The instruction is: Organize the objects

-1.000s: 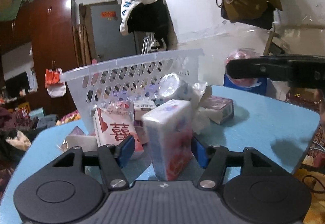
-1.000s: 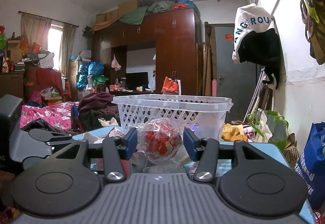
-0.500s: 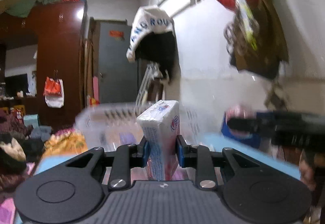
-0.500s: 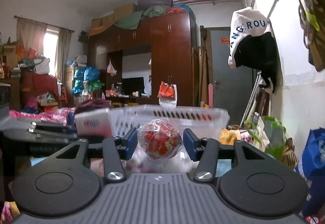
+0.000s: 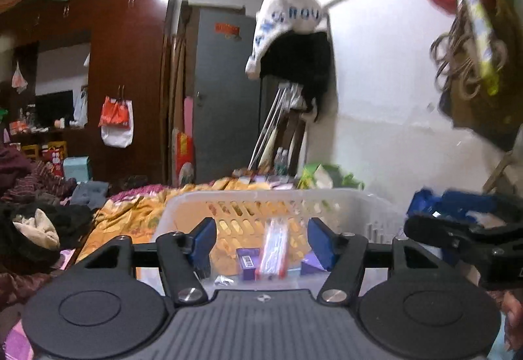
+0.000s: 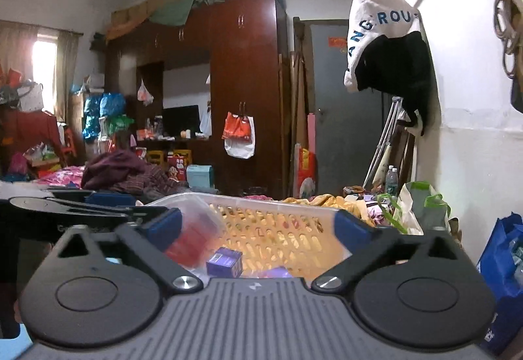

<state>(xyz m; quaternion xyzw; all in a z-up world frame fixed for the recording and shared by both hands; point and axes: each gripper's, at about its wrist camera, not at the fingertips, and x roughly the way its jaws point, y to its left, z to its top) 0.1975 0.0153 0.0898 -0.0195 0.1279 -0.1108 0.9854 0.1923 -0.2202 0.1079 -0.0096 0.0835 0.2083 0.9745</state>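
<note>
My left gripper [image 5: 261, 239] hangs over the white slotted basket [image 5: 261, 196], and its jaws are opening with nothing pressed between the blue pads. The white and red tissue pack [image 5: 273, 249] stands free inside the basket below them, next to a purple box [image 5: 247, 262]. My right gripper [image 6: 258, 226] is over the same basket [image 6: 261, 201], its jaws opening wide. The clear bag of red sweets [image 6: 193, 236] is blurred and free of the pads, by the left finger, low inside the basket near another purple box [image 6: 225, 262].
Each gripper shows in the other's view: the right one [image 5: 457, 236] at the right edge, the left one [image 6: 65, 203] at the left. Behind the basket lie yellow bedding [image 5: 137, 213], clothes and bags. A blue bag [image 6: 503, 262] stands at the right by the white wall.
Both grippers rose from the table to above the basket. The left let go of the tissue pack, the right of the sweets bag; both items now sit lower, inside the basket.
</note>
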